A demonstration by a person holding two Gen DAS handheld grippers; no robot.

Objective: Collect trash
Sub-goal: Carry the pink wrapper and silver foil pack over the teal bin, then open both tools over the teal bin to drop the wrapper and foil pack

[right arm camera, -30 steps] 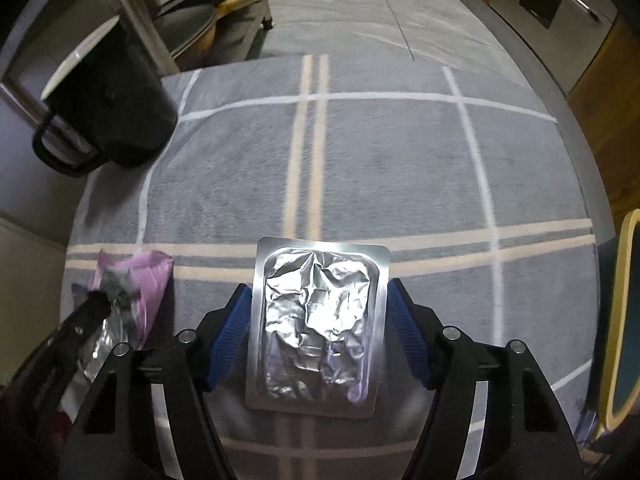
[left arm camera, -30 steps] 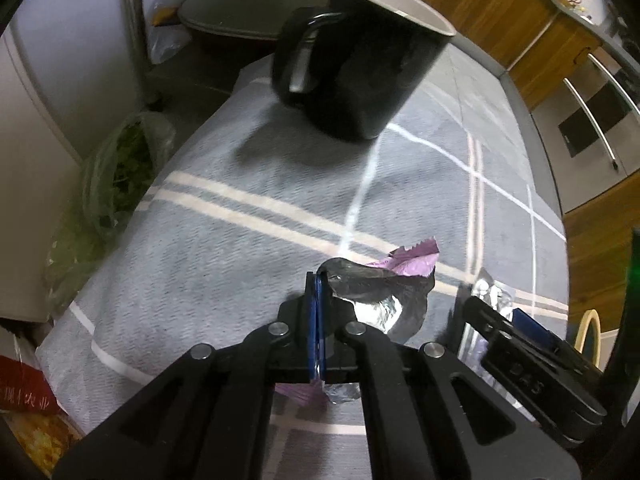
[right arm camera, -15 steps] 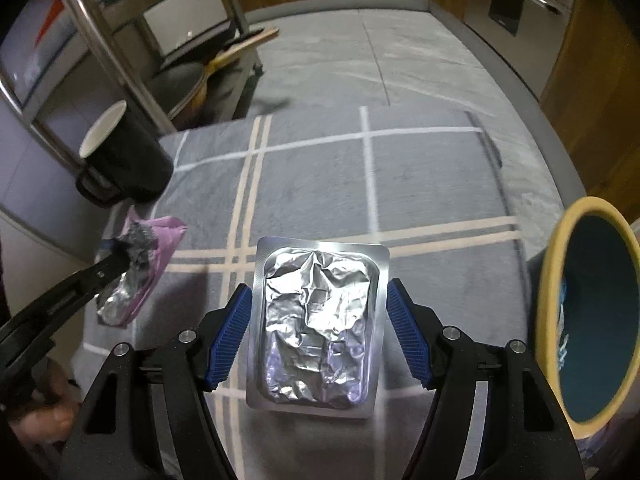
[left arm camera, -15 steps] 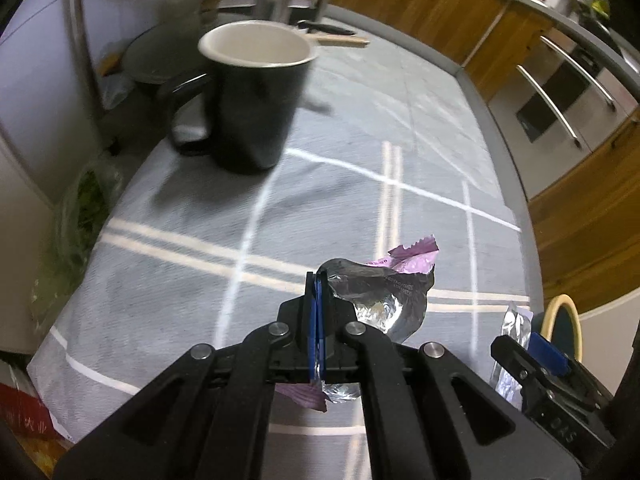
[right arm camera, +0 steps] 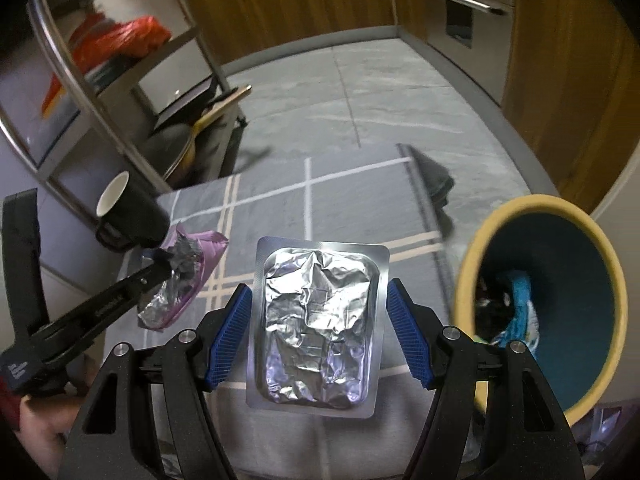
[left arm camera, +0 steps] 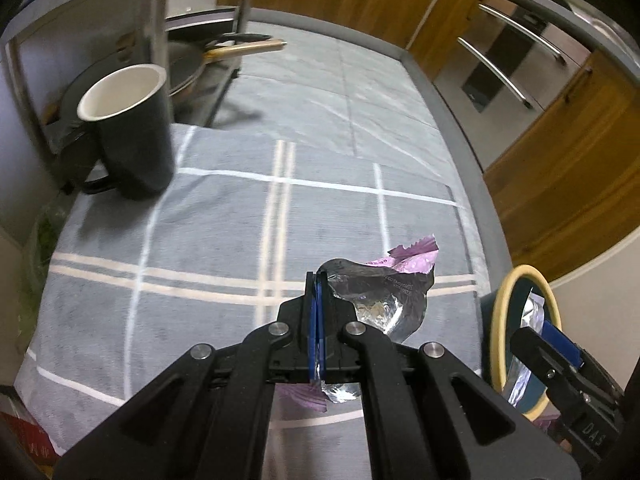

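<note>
The foil tray (right arm camera: 318,326) is sitting between the right gripper's (right arm camera: 320,332) blue pads (right arm camera: 228,338), raised above the grey cloth (right arm camera: 352,204); whether the pads are pressing its edges I cannot tell. The purple wrapper (left arm camera: 384,296) is hanging pinched in the left gripper's (left arm camera: 318,280) closed fingers, also off the cloth. The yellow-rimmed bin (right arm camera: 548,300) is standing just right of the tray, with trash inside. The black mug (left arm camera: 128,136) is sitting at the cloth's far left corner

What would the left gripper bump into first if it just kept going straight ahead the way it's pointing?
Probably nothing solid: past the left gripper and the crumpled wrapper it pinches, its line slants down onto bare checked cloth. The black mug stands well to the side. Depth is uncertain.
</note>
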